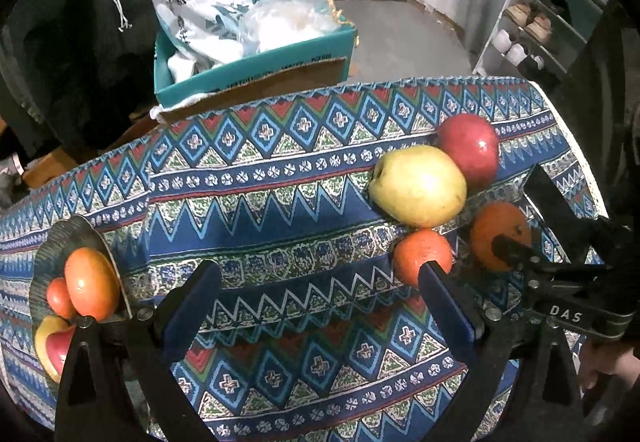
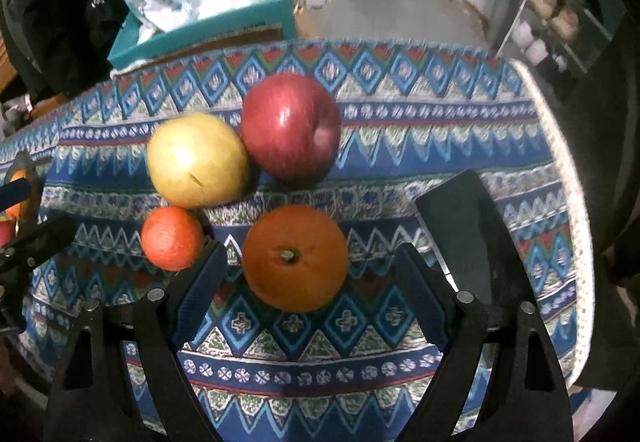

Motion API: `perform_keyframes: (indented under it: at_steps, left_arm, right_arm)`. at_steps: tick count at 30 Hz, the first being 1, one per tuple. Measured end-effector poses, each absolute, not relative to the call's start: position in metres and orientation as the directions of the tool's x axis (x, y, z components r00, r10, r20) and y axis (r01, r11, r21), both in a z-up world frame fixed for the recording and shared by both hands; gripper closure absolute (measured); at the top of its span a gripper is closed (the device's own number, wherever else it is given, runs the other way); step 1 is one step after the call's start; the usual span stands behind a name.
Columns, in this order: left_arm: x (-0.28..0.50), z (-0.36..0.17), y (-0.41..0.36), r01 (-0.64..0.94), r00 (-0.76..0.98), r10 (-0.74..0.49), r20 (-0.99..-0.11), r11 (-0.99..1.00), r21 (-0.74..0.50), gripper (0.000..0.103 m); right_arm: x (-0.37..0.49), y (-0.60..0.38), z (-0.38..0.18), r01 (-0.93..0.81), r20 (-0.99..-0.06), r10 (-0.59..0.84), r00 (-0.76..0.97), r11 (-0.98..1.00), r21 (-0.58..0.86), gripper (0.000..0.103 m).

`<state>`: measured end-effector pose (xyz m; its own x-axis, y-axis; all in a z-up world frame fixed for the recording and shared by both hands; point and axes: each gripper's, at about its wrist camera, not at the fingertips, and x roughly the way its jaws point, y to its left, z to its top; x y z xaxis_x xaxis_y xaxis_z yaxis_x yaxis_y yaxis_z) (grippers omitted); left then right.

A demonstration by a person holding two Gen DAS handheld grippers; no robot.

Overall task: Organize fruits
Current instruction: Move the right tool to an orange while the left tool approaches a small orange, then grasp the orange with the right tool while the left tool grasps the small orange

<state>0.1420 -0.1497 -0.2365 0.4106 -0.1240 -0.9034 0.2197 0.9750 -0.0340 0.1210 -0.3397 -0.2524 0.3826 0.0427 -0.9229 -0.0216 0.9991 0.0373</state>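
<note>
The left tongs (image 1: 320, 298) are black brackets with blue padded fingers (image 1: 192, 306) and silver screws. The right tongs (image 2: 312, 290) look alike; white letters "DAS" mark their body, with bare skin just beside that marking.

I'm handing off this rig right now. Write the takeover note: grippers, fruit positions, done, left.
Left gripper: open, empty, over the patterned tablecloth.
Right gripper: open, jaws either side of the large orange, not closed.
Done: three fruits sit on the dark scalloped plate.
Left: large orange, small orange, yellow-green apple and red apple, all on the cloth.
</note>
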Motion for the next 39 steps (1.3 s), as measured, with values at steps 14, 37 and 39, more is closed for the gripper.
perform_keyframes:
  at_steps: [14,37,39]
  left_arm:
    - [0.149,-0.253,-0.166,0.247,0.372,-0.168,-0.913,0.966,-0.077,0.003]
    - [0.16,-0.294,-0.215,0.289,0.269,-0.203,-0.942,0.949,-0.122,0.019]
    - [0.159,-0.3,-0.216,0.289,0.25,-0.211,-0.945,0.948,-0.135,0.022]
  right_arm:
    - [0.126,-0.338,-0.287,-0.037,-0.941,0.113,0.318,0.994,0.107,0.038]
    - [0.109,-0.384,-0.264,0.078,-0.921,0.022,0.388,0.995,0.056,0.039]
    - [0.11,-0.383,-0.265,0.08,-0.922,0.02,0.387,0.995,0.055,0.039]
